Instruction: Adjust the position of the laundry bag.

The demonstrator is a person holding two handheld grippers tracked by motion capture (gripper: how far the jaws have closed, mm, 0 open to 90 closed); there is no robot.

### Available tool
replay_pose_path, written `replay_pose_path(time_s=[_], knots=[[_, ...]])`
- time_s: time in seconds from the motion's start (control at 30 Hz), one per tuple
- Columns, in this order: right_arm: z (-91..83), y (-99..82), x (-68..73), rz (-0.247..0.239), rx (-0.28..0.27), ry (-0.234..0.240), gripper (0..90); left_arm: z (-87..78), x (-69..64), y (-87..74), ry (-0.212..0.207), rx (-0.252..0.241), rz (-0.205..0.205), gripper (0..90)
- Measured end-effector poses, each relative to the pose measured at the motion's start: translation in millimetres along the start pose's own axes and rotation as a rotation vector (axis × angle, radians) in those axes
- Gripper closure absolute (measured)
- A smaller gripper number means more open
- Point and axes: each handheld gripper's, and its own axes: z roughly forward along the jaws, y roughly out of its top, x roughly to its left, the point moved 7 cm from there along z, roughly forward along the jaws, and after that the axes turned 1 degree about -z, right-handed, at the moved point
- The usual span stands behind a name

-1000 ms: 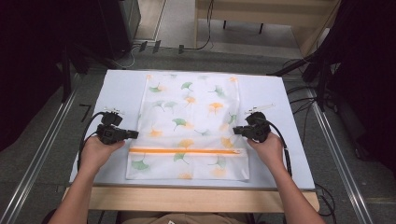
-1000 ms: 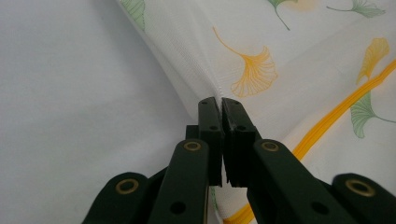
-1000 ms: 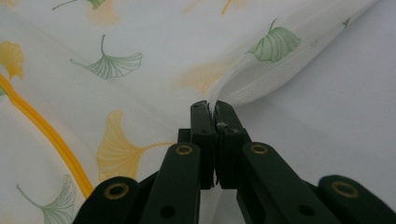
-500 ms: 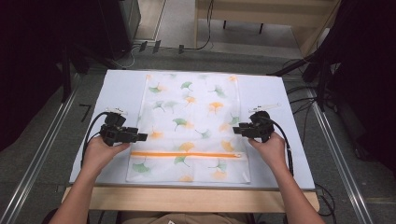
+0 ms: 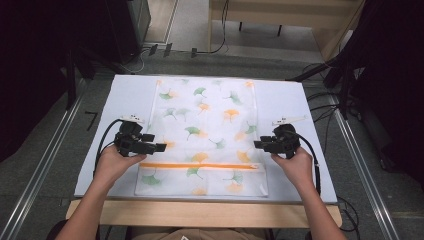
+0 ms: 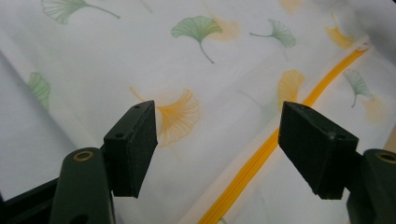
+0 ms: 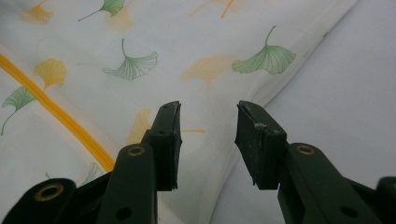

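Change since earlier frames: both grippers, which were pinching the side edges of the cloth just above its orange stripe, have let go; their jaws have just been opening with nothing left between them, and the cloth lies flat again

Step in hand: a release after a fold or a smoothing pull, by my reading; the near part of the cloth lies over the rest, ending at the stripe

Next move: probably a fresh grip on the two side edges or the near corners; it calls for both pairs of jaws to come down level with the table and close on thin fabric alone, evenly on both sides so the cloth does not skew

Left gripper [image 5: 161,147]: held in the person's left hand at the cloth's left edge, pointing inward; in the left gripper view its jaws stand wide apart above the fabric, empty, with printed leaves and the stripe showing between them

Cloth [image 5: 205,125]: white, printed with green and orange ginkgo leaves; spread in the middle of the white table [image 5: 300,100], long side running away from the person

Orange stripe [image 5: 200,165]: runs straight across the cloth near its front end

Right gripper [image 5: 257,145]: in the right hand at the cloth's right edge, pointing inward; in the right gripper view its jaws stand partly open, narrower than the left pair, hovering over the cloth's edge, gripping nothing
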Motion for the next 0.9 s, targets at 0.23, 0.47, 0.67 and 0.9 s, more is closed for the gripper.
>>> replay_pose_path(time_s=[0.23, 0.47, 0.67, 0.9], knots=[[-10.7, -13.3, 5.2, 0.005, 0.003, -0.005, 60.7, 8.0, -11.6, 7.3, -0.047, 0.015, 0.014, 27.5], [-14.6, -24.1, 8.8, -0.005, 0.019, -0.015, 60.1, 13.2, -17.4, 13.6, -0.02, 0.024, 0.025, 37.4], [-17.2, -31.5, 8.2, 0.007, 0.028, -0.022, 58.6, 18.9, -25.7, 20.1, -0.056, 0.014, 0.047, 42.2], [-19.2, -38.6, 9.0, 0.025, 0.034, -0.02, 58.5, 31.2, -34.8, 23.2, -0.095, 0.039, 0.072, 41.7]])
